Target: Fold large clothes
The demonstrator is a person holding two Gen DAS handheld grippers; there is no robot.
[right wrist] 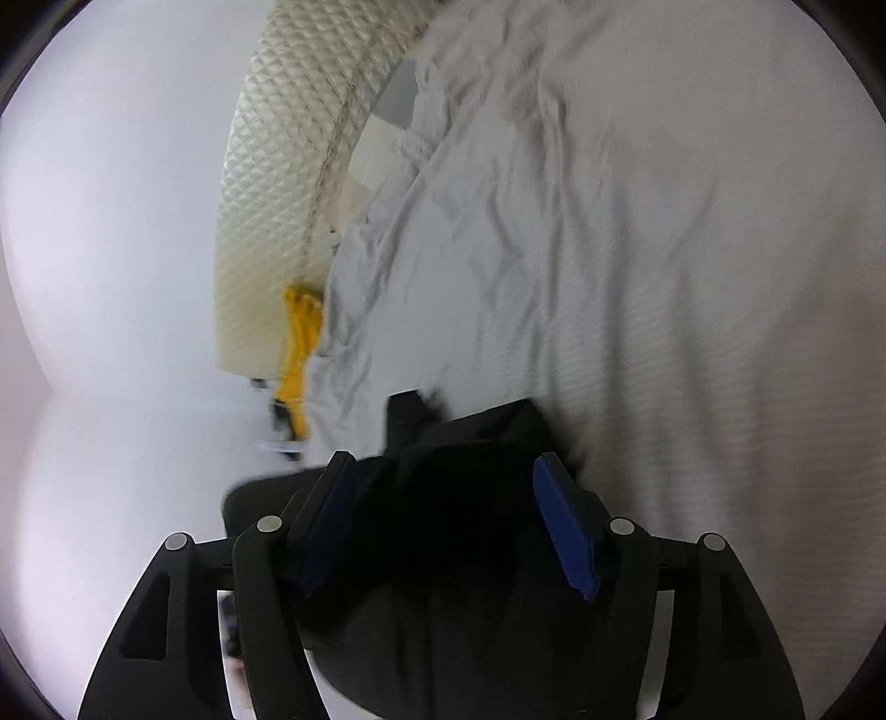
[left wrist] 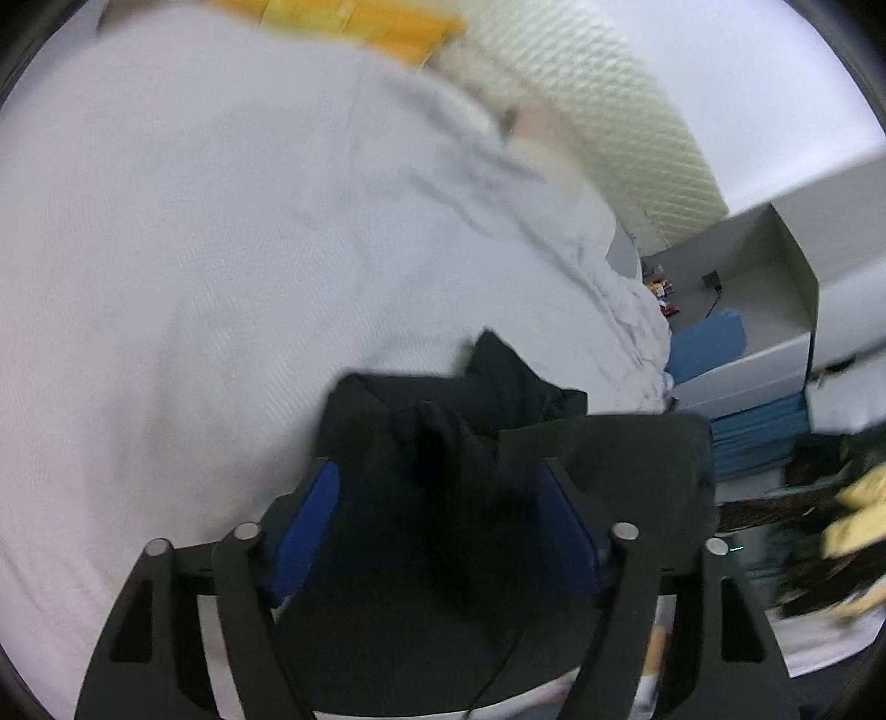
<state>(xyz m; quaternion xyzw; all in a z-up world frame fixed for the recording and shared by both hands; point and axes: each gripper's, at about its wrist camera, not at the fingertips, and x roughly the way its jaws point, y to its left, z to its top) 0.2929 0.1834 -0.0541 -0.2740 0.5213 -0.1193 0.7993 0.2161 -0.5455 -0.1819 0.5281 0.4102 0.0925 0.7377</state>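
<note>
In the left wrist view, a wide pale grey-white ribbed bed sheet point(left wrist: 221, 249) fills the left and centre, wrinkled toward its right edge. At the top edge lies a blurred yellow-orange cloth point(left wrist: 354, 22), and to the right of it runs a cream quilted mattress side point(left wrist: 620, 127). Low in the middle, the left gripper point(left wrist: 437, 520) stands released, its blue-padded fingers point(left wrist: 310, 526) spread wide. A crumpled black garment point(left wrist: 498, 443) lies on the sheet between and below them, with no pad pressing it. Further right stands an open grey-white cardboard box point(left wrist: 775, 266), with blue foam blocks point(left wrist: 709, 343) beside and under it.

In the right wrist view, a plain white wall point(right wrist: 111, 221) takes the left side. Next comes the same cream quilted mattress side point(right wrist: 277, 194), with the yellow-orange cloth point(right wrist: 302, 338) hanging at its lower end. The wrinkled sheet point(right wrist: 637, 249) spreads across the centre and right. At the bottom, the right gripper point(right wrist: 448, 515) is likewise released, its blue-padded fingers point(right wrist: 565, 526) apart. The black garment point(right wrist: 443, 554) is bunched on the sheet between them, and whether the left pad brushes the cloth cannot be told.
</note>
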